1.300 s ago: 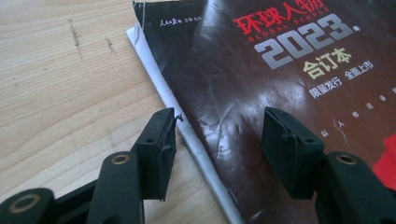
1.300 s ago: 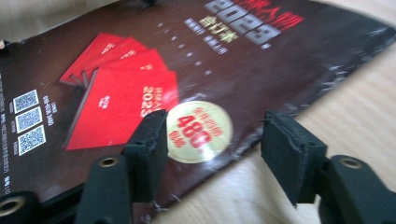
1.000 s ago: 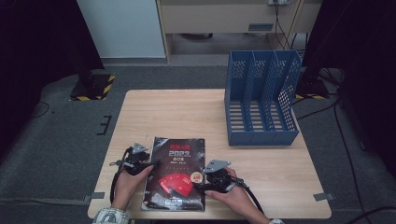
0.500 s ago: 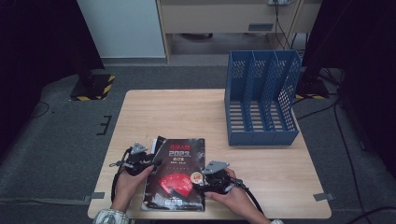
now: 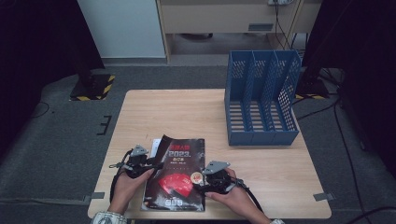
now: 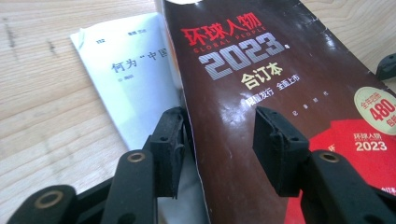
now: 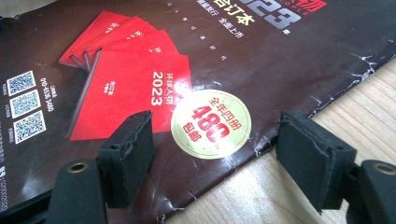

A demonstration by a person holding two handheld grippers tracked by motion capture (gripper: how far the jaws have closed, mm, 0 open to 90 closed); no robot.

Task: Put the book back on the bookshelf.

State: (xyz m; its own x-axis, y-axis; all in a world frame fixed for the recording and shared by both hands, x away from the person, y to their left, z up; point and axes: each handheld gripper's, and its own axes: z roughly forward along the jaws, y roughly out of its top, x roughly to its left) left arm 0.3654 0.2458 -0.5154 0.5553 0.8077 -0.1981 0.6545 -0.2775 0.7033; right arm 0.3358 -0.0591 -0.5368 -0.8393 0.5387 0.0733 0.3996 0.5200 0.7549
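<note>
— Magazine (image 5: 176, 173), dark cover, lies flat near the front edge of the wooden surface (image 5: 187, 112), between both hands. What changed?

— Left gripper (image 6: 219, 140) has just been closing its jaws astride the cover's left edge, not yet pinching. Right gripper (image 7: 215, 158) hangs open over the right edge. A lift looks near.
</note>
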